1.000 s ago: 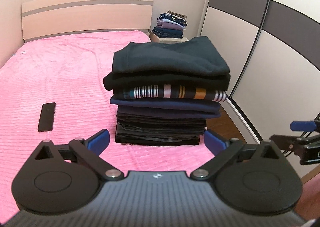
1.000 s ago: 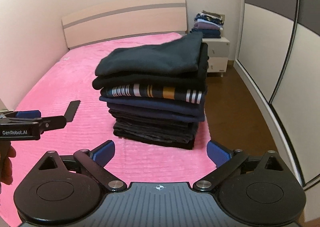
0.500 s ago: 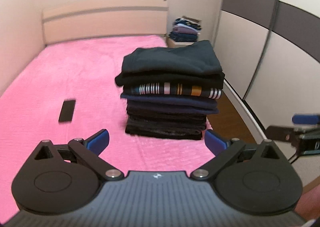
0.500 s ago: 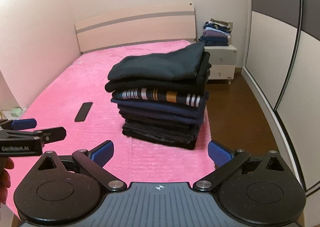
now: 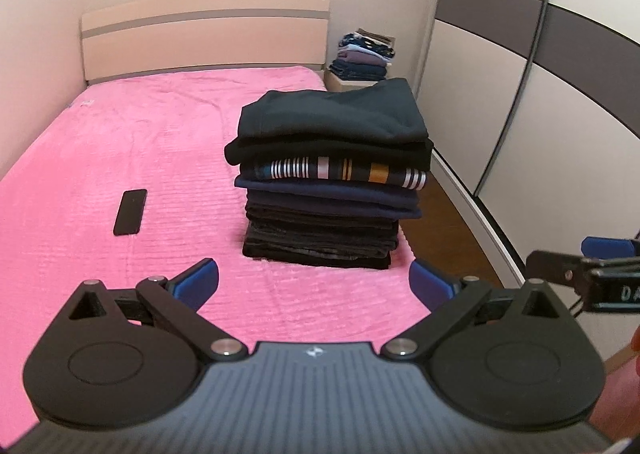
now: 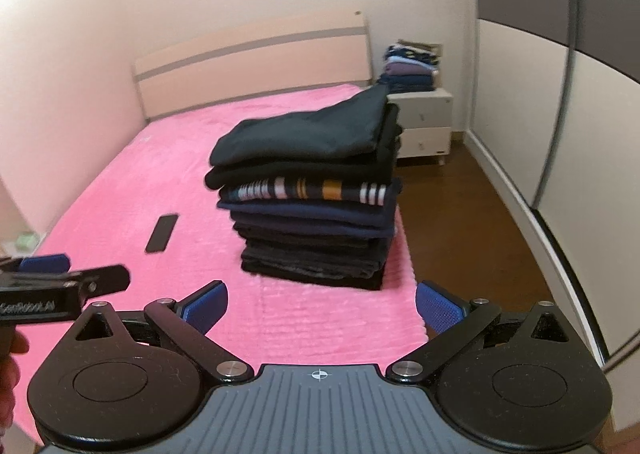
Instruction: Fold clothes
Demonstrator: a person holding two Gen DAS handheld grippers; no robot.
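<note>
A stack of folded clothes (image 5: 332, 182) is seen on the pink bedspread (image 5: 132, 142), set near the bed's right edge and toward its foot end. The pile is topped by a dark green garment (image 5: 332, 114), beneath which a black piece, a striped one (image 5: 344, 171) (white, orange and dark bands), navy layers and several black or dark grey layers are stacked. The stack is upright, with its edges roughly aligned.

The left gripper (image 5: 314, 278) is held above the foot end of the bed, its blue-padded jaws spread wide with nothing between them. The right gripper (image 6: 320, 304) is likewise held wide apart and empty, just short of the stack; no cloth is touched by either tool. In the right wrist view the left gripper's side is seen at the left border, with part of a hand (image 6: 10, 358) below it.

A dark phone (image 5: 130, 212) is laid flat on the bedspread, left of the stack and well apart from it. A second pile of folded clothes (image 6: 412, 68) is kept on a white nightstand (image 6: 426, 126) beside the headboard (image 5: 204, 34). A sliding wardrobe (image 5: 540, 102) is stood along the right wall.
</note>
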